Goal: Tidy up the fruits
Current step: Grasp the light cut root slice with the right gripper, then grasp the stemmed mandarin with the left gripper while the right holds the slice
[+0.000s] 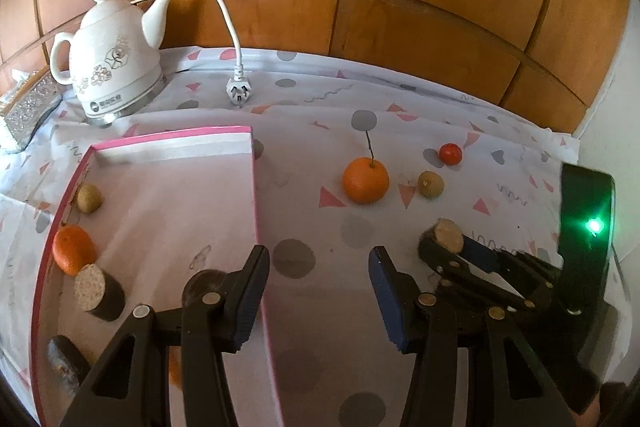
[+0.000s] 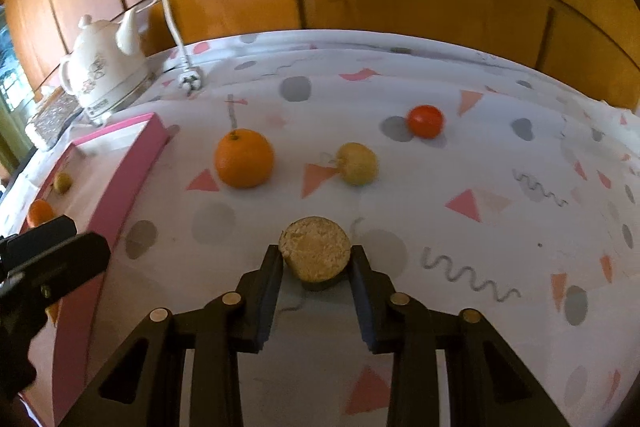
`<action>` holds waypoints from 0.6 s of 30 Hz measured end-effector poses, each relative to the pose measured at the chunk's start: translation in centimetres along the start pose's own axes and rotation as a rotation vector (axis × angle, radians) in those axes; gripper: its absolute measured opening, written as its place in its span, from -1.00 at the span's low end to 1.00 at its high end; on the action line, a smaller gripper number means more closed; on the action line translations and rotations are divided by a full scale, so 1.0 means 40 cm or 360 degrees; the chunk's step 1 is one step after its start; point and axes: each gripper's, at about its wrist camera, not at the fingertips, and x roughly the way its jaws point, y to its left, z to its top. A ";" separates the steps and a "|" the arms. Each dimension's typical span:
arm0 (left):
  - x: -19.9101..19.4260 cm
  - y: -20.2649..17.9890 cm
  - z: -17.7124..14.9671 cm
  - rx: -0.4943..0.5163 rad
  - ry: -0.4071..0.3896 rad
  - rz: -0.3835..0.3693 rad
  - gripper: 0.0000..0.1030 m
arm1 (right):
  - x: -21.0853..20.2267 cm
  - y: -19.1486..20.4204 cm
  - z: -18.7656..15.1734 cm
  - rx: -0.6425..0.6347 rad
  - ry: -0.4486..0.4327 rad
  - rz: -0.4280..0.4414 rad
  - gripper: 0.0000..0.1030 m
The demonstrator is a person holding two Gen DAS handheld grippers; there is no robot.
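Right gripper (image 2: pixel 316 263) has its two fingers pressed against the sides of a cut sugarcane piece (image 2: pixel 315 251), pale cut face up; whether it's off the tablecloth (image 2: pixel 500 155) you can't tell from here. Your left gripper (image 1: pixel 318 267) is spread wide and carrying nothing, hovering over the right wall of the pink box (image 1: pixel 255 187).

Progress (my read): roughly half done. Already in the box: a small brown fruit (image 1: pixel 89 198), an orange (image 1: pixel 73 254), one sugarcane chunk (image 1: pixel 98 291) standing on end, another dark chunk (image 1: pixel 64 357) near the front corner. Something dark also sits behind the left finger, can't identify it.

Left on the cloth: stemmed orange (image 2: pixel 244 163) just beside the box, a yellowish longan-like fruit (image 2: pixel 357 163) near it, a small red tomato (image 2: pixel 425 121) further back, plus the piece you're gripping.

Kettle (image 1: pixel 114 63) and its plug (image 1: pixel 239 93) sit behind the box, well apart from the fruit.
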 end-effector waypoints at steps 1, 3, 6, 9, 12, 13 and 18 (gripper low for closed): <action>0.007 -0.003 0.006 -0.0004 0.0011 -0.0006 0.02 | -0.001 -0.008 -0.001 0.0012 0.0001 -0.0007 -0.35; 0.019 -0.007 0.014 -0.0012 0.0031 -0.0012 0.02 | -0.004 -0.025 -0.002 0.0036 0.0000 -0.0039 -0.35; 0.040 -0.014 0.030 -0.0033 0.0062 -0.0031 0.02 | -0.006 -0.049 -0.004 0.0064 -0.0003 -0.0092 -0.35; 0.057 -0.024 0.043 -0.0031 0.0071 -0.0036 0.02 | -0.006 -0.071 -0.006 0.0097 -0.0009 -0.0097 -0.34; 0.076 -0.032 0.058 -0.0027 0.0084 -0.0043 0.02 | -0.006 -0.075 -0.007 0.0105 -0.0016 -0.0084 -0.34; 0.083 -0.035 0.065 -0.0027 0.0088 -0.0040 0.02 | -0.004 -0.076 -0.006 0.0107 -0.0014 -0.0083 -0.34; 0.114 -0.049 0.090 0.0001 0.0093 -0.0035 0.02 | -0.008 -0.077 -0.012 0.0121 -0.0027 -0.0066 -0.34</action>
